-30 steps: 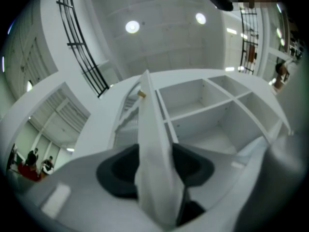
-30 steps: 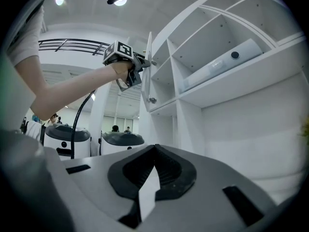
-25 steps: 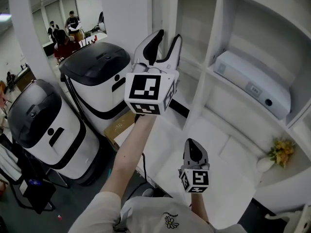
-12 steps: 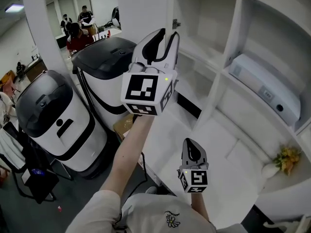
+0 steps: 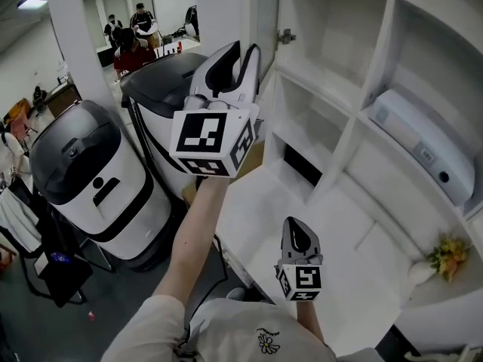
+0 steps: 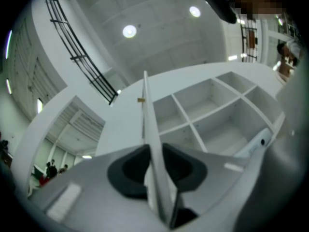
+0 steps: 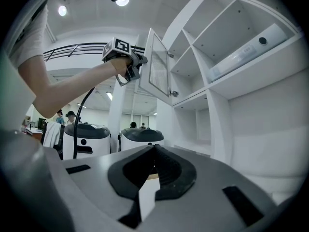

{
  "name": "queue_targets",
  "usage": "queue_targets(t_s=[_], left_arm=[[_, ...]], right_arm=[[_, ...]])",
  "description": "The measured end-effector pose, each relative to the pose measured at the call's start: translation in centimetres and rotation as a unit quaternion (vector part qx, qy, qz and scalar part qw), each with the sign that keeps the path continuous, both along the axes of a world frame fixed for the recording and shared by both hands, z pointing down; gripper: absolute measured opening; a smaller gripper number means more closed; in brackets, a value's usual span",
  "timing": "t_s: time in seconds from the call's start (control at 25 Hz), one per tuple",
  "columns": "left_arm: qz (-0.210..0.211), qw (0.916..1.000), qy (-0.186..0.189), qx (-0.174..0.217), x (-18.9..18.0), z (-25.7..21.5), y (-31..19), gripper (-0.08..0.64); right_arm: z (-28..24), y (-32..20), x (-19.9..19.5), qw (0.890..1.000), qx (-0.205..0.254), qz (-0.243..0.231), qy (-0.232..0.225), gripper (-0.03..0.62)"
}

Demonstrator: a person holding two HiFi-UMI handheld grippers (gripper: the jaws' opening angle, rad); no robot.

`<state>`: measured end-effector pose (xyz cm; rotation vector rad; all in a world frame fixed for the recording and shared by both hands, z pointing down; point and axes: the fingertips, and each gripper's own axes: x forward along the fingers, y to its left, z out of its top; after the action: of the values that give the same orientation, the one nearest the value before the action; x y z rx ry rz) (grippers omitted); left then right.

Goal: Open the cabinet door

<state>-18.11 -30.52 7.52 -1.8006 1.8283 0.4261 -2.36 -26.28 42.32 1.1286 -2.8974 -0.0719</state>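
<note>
White flat cabinet door (image 7: 158, 71) stands swung out at left end of white open-shelf cabinet (image 5: 338, 138). My left gripper (image 6: 153, 151) jaws closing on its edge. Right gripper (image 7: 154, 149) low before cabinet, jaws together, empty lol.

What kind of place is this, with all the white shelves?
Probably an office or lab-like workspace: there are built-in white shelves, two big white-and-black machines standing beside them, and people gathered in the open room behind.
</note>
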Motion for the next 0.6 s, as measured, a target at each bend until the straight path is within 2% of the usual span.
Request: queue_targets(t_s=[0.32, 0.6], left_arm=[[-0.046, 0.9988, 0.014, -0.002, -4.8, 0.2, 0.7, 0.082], [-0.063, 0.9978, 0.017, -0.010, -7.6, 0.2, 0.7, 0.080]], right_arm=[[0.7, 0.5, -1.4, 1.000, -0.008, -0.016, 0.005, -0.002], [1.1, 0.9, -2.8, 0.999, -0.008, -0.031, 0.011, -0.002]])
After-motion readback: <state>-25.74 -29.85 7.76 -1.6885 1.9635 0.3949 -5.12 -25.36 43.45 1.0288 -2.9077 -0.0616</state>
